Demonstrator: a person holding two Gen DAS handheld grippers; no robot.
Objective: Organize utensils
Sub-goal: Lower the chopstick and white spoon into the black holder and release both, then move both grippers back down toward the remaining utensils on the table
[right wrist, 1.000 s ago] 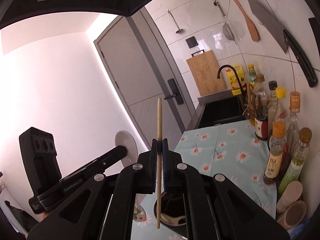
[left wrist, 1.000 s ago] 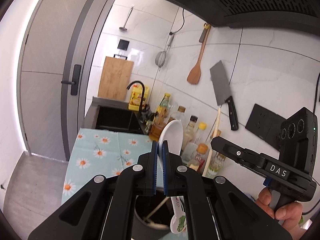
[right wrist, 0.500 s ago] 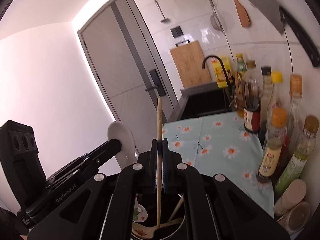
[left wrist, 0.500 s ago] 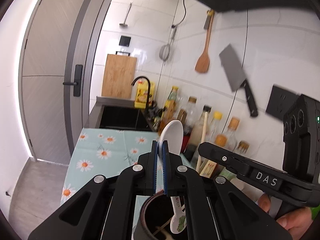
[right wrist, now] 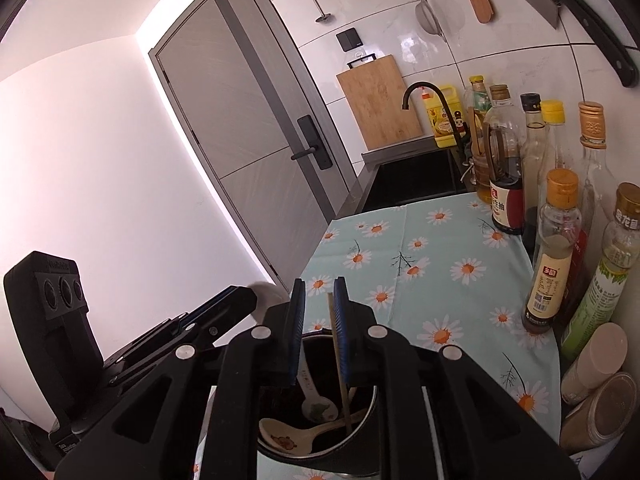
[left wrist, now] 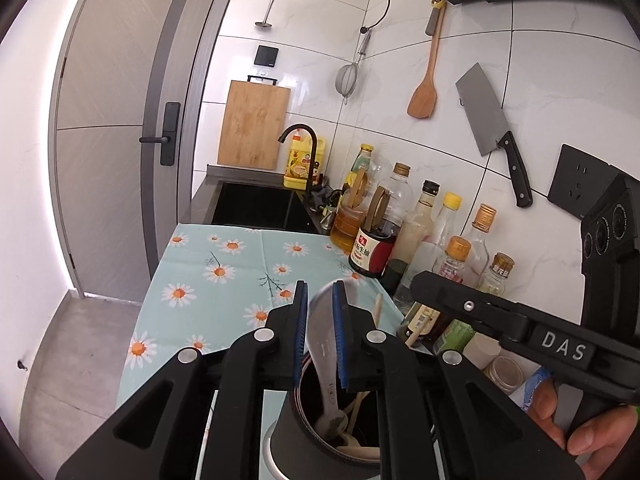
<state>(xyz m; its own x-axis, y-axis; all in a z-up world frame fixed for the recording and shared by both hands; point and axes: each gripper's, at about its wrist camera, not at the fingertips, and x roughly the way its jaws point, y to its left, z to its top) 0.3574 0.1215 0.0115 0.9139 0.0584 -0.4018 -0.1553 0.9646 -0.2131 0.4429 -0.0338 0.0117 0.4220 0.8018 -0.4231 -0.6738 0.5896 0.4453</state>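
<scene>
In the left wrist view my left gripper (left wrist: 320,292) hangs over a dark round utensil holder (left wrist: 292,436). Its jaws are opening. A white spoon (left wrist: 325,344) stands between them, blurred, leaning on the right pad with its lower end inside the holder. In the right wrist view my right gripper (right wrist: 319,288) is over the same holder (right wrist: 362,440), and its jaws are opening too. A wooden chopstick (right wrist: 338,356) rests against the right pad, clear of the left one, its tip down in the holder. Two white spoons (right wrist: 284,436) lie inside.
The holder stands on a daisy-print cloth (left wrist: 224,272). Several sauce and oil bottles (right wrist: 556,248) line the wall on the right, with jars (right wrist: 596,412) near them. Beyond the cloth is a dark sink (left wrist: 256,204) with a black tap. A cleaver (left wrist: 490,120) and a wooden spatula hang on the tiles.
Both grippers came down over the holder. Their jaws, shut before on the spoon and the chopstick, have parted, and both utensils have slid down into the holder.
</scene>
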